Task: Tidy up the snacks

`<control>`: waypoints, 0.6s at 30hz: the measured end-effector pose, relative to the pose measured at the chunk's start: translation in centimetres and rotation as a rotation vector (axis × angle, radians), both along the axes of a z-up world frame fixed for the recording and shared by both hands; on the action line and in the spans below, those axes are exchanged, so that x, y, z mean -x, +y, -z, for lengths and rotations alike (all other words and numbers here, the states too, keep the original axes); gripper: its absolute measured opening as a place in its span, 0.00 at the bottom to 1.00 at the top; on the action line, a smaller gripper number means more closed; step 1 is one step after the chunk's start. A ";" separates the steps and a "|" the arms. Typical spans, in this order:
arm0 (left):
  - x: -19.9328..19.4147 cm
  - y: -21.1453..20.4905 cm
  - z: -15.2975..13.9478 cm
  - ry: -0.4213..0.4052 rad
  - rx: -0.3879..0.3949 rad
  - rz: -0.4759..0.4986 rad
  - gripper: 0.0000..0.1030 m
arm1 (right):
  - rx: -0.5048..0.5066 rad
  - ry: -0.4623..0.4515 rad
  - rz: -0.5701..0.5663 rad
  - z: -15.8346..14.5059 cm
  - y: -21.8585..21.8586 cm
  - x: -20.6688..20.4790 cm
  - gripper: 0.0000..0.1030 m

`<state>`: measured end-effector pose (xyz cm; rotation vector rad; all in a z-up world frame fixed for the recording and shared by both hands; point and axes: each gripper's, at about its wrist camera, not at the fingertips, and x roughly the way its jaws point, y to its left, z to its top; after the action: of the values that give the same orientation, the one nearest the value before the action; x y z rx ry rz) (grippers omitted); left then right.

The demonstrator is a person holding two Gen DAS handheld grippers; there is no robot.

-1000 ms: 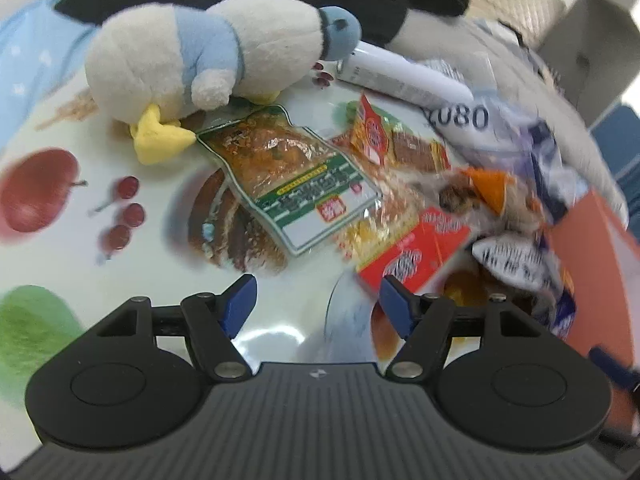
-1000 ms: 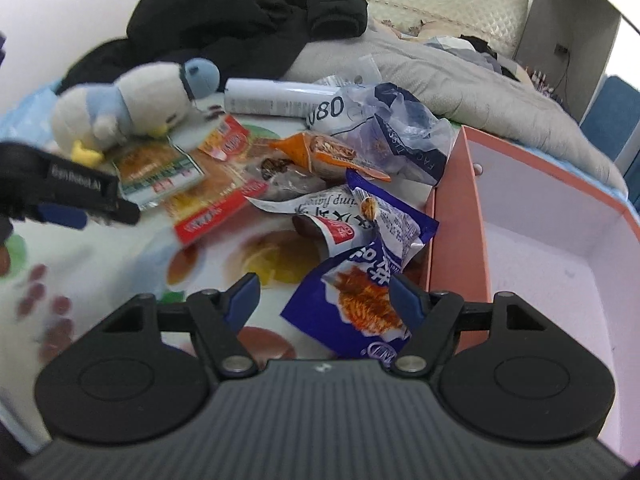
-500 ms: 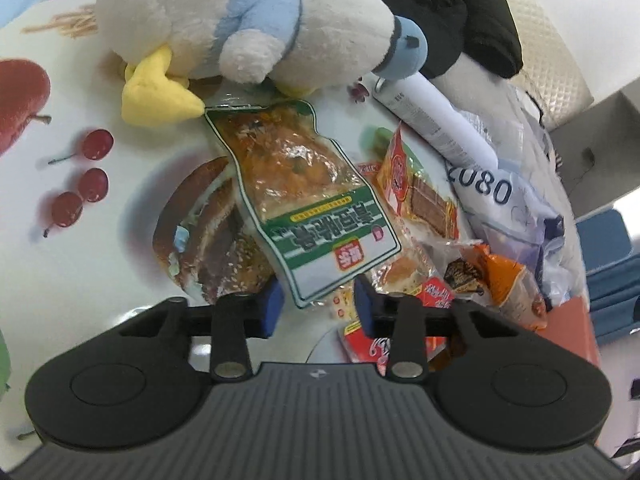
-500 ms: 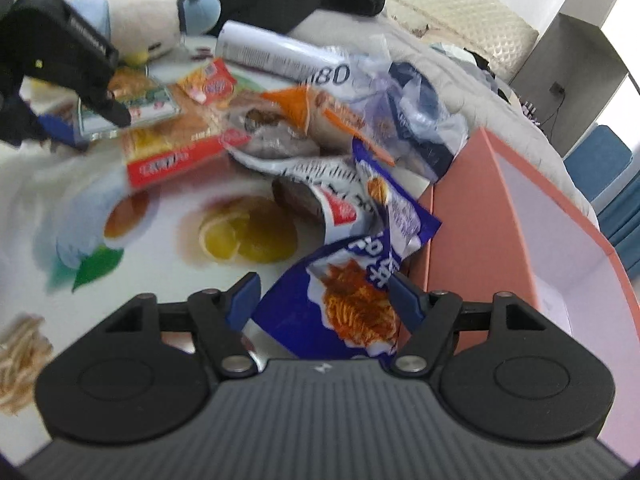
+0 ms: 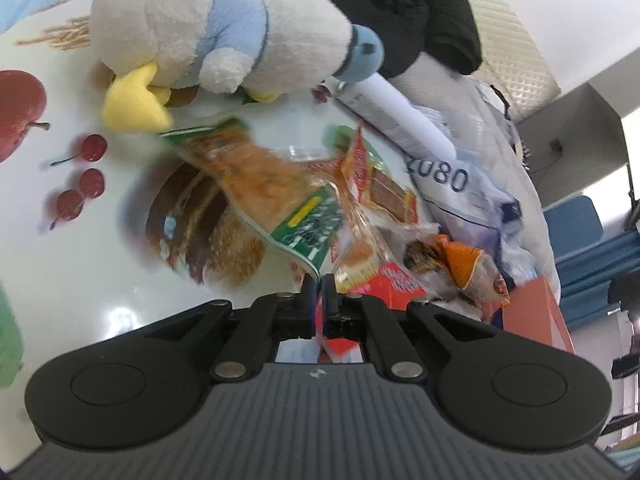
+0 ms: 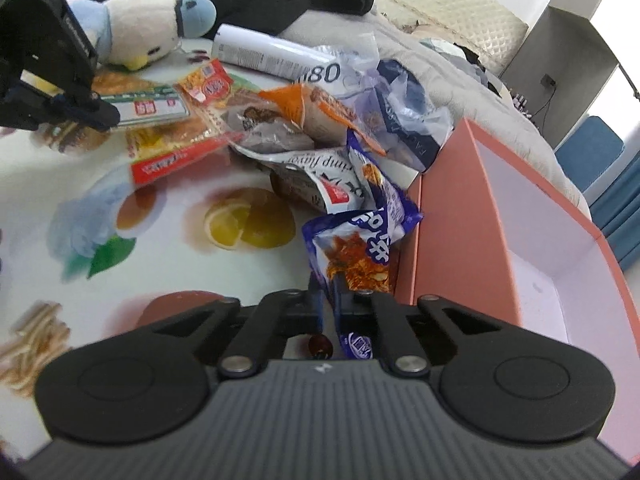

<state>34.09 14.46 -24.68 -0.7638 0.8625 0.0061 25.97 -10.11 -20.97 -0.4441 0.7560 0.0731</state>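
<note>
The left tool [image 5: 319, 285] is clenched on the near corner of a green-edged snack packet [image 5: 272, 188], whose blurred length runs forward and to the left from the fingertips, lifted a little off the desk [image 5: 100, 272]. From the right wrist view the same tool [image 6: 105, 115] shows at the far left, its dark tips pinching the white-labelled end of that packet [image 6: 146, 106].

The right tool [image 6: 328, 292] is clenched on the lower edge of a blue noodle-snack bag [image 6: 360, 248], which stands up crumpled directly ahead of its fingers. Just to the right of this tool, touching or nearly touching the bag, is the outer wall of an open salmon-pink box [image 6: 448, 216] with a white inside.

Ahead of the right tool and to its left lies the heap of other snacks: a red-banded packet [image 6: 176, 160], a small red and orange packet [image 6: 210, 84], an orange-topped clear bag [image 6: 304, 108] and a grey-white wrapper [image 6: 304, 168].

Further ahead of both tools lie a plush penguin [image 5: 208, 28], a white tube [image 5: 392, 112] beside its blue head, and a crumpled plastic bag [image 5: 460, 192]. A black garment [image 5: 400, 4] is heaped behind them.
</note>
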 end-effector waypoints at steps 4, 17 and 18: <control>3.0 -0.2 -1.3 -0.012 0.002 0.025 0.01 | -0.012 -0.008 -0.009 -1.1 0.1 1.6 0.03; 15.1 -1.1 -3.0 -0.006 -0.007 0.107 0.01 | -0.082 0.008 -0.036 -3.3 0.7 10.2 0.03; 15.9 -1.3 -2.9 -0.001 -0.002 0.111 0.01 | -0.079 0.006 -0.039 -3.3 0.8 11.0 0.03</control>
<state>18.15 13.19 -21.73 -0.7133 0.9029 -0.0924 14.96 -9.32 -17.63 -0.3839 0.7476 0.1406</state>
